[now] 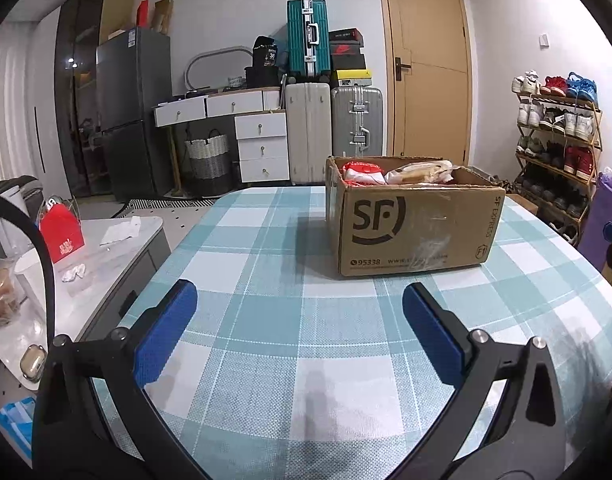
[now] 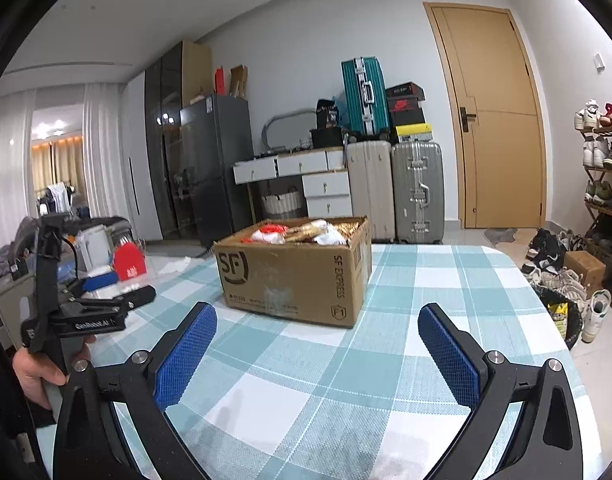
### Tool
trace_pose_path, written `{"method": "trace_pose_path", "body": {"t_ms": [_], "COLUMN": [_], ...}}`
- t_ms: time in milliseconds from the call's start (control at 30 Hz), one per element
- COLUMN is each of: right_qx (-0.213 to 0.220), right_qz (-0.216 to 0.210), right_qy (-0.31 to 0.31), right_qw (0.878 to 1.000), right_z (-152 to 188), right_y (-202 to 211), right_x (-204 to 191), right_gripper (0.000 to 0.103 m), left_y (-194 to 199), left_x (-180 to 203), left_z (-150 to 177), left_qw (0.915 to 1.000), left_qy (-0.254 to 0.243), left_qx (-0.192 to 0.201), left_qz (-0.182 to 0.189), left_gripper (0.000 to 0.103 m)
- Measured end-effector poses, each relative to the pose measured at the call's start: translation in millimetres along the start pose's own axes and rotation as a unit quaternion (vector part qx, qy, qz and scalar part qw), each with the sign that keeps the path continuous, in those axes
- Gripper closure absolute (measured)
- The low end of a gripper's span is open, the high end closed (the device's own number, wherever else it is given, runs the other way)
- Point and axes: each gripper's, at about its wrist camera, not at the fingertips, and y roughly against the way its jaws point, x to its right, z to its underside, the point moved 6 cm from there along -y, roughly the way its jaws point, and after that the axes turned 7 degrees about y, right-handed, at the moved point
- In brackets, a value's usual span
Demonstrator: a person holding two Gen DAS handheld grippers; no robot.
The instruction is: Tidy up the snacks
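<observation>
Left wrist view: the left gripper (image 1: 300, 304) hovers over a worktop (image 1: 266, 340) covered in a teal and white checked cloth, its blue fingers (image 1: 164, 332) spread wide apart and holding nothing. A cardboard box (image 1: 414, 224) stands farther away, right of centre, open at the top, with red and white snack packets (image 1: 364, 173) and a pale wrapped packet inside.

Right wrist view: the right gripper (image 2: 318, 344) is also wide apart and empty, above the same cloth. The box sits farther away and slightly left. At near left, a hand (image 2: 34, 372) holds the other gripper's handle.
</observation>
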Motion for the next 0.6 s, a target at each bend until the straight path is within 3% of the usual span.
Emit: {"method": "trace_pose_path", "body": {"t_ms": [200, 600], "right_qx": [0.003, 0.001], "right_qz": [0.003, 0.005], "right_qy": [0.009, 0.026], "right_qw": [1.0, 1.0], "right_z": [-0.5, 0.6], "right_y": [-2.6, -3.9], "right_x": [-3.0, -10.5], "right_gripper": [0.0, 0.0], "left_y": [4.0, 7.5], "left_x": [-1.3, 4.6], "left_z": [-1.4, -0.2], "left_qw": [0.9998, 0.9996], "left_qy": [0.004, -0.011], "left_qx": [0.012, 0.023], "left_qz": [-0.018, -0.01], "left_gripper": [0.0, 0.0]}}
